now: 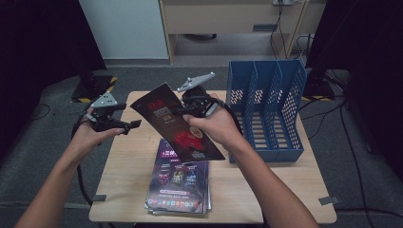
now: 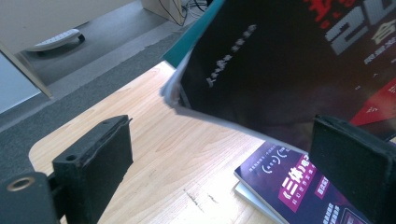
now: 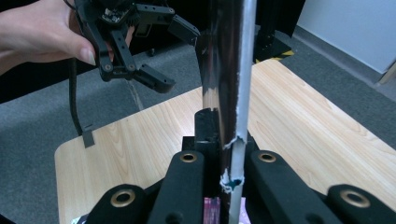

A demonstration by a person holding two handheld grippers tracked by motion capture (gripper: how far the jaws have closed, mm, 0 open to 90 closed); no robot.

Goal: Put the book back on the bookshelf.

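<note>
"From above, where was the magazine?"

"Lifted over the wooden table, clamped in the right gripper, above the stack of magazines and beside the blue file rack."

"And the left gripper?"

"Released, just beside the cover. Its own view had the jaws wide, the magazine between them, untouched. The right gripper view showed the jaws pinching its edge."

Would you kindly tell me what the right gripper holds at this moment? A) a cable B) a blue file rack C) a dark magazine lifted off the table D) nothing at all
C: the right gripper is closed on the edge of the dark magazine, held in the air above the stack of magazines on the table, and the right gripper view shows the magazine's edge pinched between its fingers.
</note>
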